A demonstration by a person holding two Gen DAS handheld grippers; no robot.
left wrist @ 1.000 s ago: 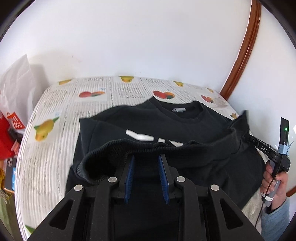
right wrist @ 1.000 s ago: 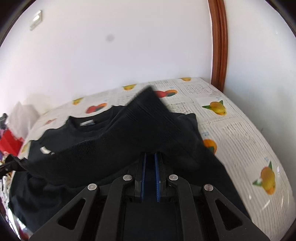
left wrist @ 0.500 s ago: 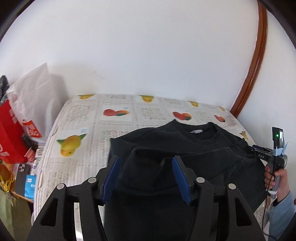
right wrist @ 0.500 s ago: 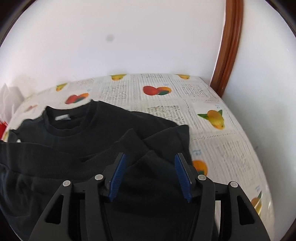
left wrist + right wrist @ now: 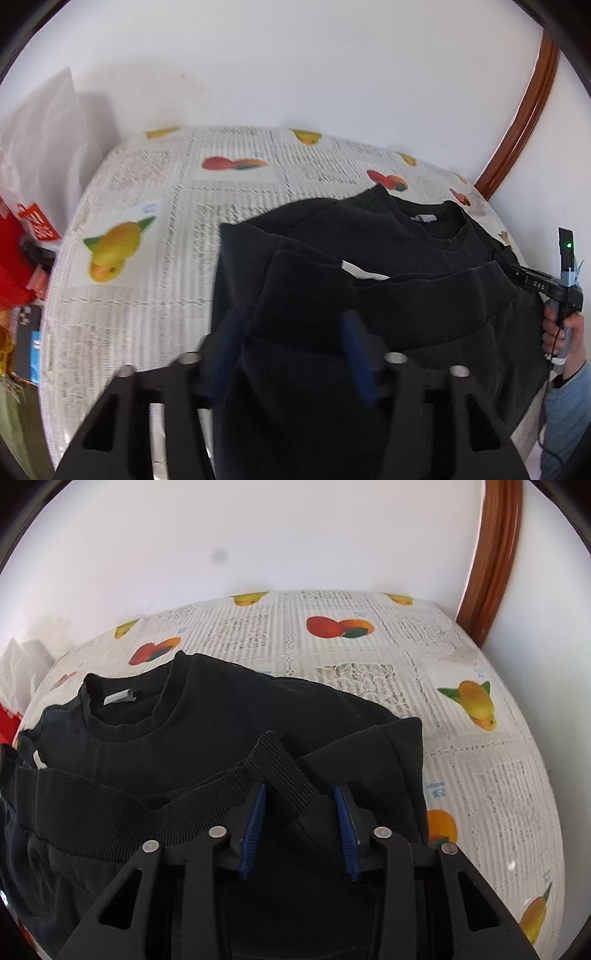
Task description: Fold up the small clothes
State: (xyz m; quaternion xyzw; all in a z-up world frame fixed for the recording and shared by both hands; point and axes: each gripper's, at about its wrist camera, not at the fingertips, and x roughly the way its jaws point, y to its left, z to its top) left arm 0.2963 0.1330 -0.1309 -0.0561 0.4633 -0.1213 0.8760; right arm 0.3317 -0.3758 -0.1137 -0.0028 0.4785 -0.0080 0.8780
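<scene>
The black sweatshirt (image 5: 229,731) lies just ahead of and under the right gripper (image 5: 299,827), whose jaws stand apart with the ribbed hem (image 5: 110,819) between them. The left gripper (image 5: 291,350) likewise gapes over the folded-up hem. Only the left view shows the white bag (image 5: 48,122) beside the tablecloth (image 5: 155,280).

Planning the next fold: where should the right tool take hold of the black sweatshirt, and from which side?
Probably the outer side edge of the black sweatshirt, where the folded sleeve panel ends over the fruit-print tablecloth. Come in from the right, low, pinching all layers. That edge is straight, exposed and stacked; the open right tool sits just inside it, over the ribbed hem.
</scene>
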